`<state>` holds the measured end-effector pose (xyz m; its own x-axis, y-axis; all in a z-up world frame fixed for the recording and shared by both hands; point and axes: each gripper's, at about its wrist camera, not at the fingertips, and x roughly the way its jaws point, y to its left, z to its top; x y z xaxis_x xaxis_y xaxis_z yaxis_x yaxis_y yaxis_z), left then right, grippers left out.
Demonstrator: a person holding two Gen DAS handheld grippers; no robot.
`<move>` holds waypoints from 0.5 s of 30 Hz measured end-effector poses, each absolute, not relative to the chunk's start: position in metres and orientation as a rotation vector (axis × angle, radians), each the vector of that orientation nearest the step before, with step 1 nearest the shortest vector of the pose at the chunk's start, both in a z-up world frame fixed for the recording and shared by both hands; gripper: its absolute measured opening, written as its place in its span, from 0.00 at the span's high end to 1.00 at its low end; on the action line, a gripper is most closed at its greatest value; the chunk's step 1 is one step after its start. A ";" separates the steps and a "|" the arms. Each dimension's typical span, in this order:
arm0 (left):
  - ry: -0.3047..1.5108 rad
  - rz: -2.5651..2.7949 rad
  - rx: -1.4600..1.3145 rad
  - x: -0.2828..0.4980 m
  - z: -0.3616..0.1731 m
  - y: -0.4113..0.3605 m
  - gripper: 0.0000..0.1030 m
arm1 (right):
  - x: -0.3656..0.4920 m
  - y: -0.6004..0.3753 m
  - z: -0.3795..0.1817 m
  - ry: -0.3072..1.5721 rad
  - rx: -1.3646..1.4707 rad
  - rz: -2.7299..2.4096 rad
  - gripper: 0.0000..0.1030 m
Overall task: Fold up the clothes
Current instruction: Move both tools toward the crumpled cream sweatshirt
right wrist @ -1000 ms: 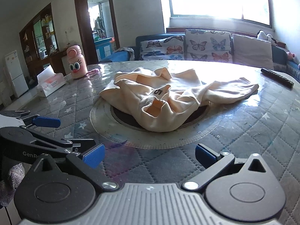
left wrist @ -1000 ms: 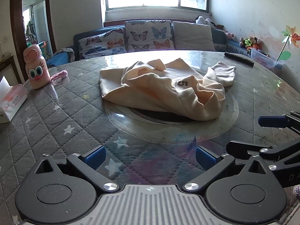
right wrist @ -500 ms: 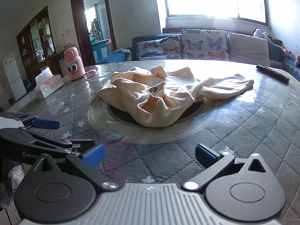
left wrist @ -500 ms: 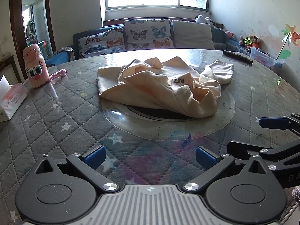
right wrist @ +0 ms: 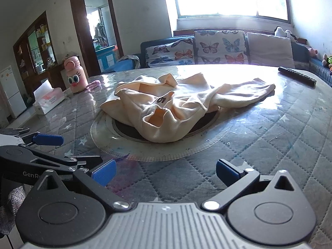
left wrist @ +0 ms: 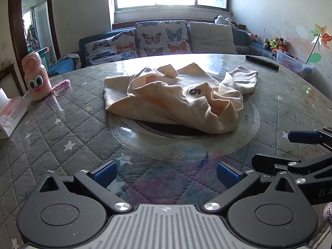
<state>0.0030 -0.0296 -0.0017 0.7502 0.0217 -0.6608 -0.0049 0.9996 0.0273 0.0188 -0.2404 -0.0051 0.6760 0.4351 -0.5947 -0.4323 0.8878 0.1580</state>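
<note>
Garment: we see a crumpled cream top (left wrist: 176,97) lying in a heap at the middle of the round table (left wrist: 62,128), over a round mat (left wrist: 186,145) and a dark disc at its centre
Hidden: we cannot make out the top's full shape; folds bury most of it, and only a dark "5" and one sleeve (right wrist: 247,95) stretched toward the right show clearly
Cut off: the near table edge lies under both tools, and the bright window washes out the far rim in the right wrist view
Left gripper: our left gripper (left wrist: 166,172) hangs above the near part of the table, its blue pads (left wrist: 104,171) wide apart with nothing between them, short of the mat
Right gripper: our right gripper (right wrist: 166,171) sits just beside it, fingers also spread and empty, apart from the cloth
Open room: bare quilted cover lies between both tools and the mat, and to the right of the heap
Left edge: a pink bottle (left wrist: 36,76) and a tissue box (left wrist: 10,114) stand well apart from the top
Far right edge: a black remote (right wrist: 296,75) lies near the rim, clear of the sleeve
Beyond: a sofa with butterfly cushions (left wrist: 161,38) stands behind the table
</note>
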 end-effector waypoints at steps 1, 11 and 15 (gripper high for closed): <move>0.723 0.015 0.024 0.004 -0.002 -0.029 0.00 | 0.019 -0.241 -0.005 0.670 0.005 0.487 0.00; 0.734 0.000 0.030 0.014 -0.004 -0.028 0.00 | 0.028 -0.240 -0.008 0.686 0.008 0.483 0.00; 0.736 -0.001 0.034 0.019 -0.004 -0.027 0.00 | 0.033 -0.238 -0.008 0.692 0.003 0.481 0.00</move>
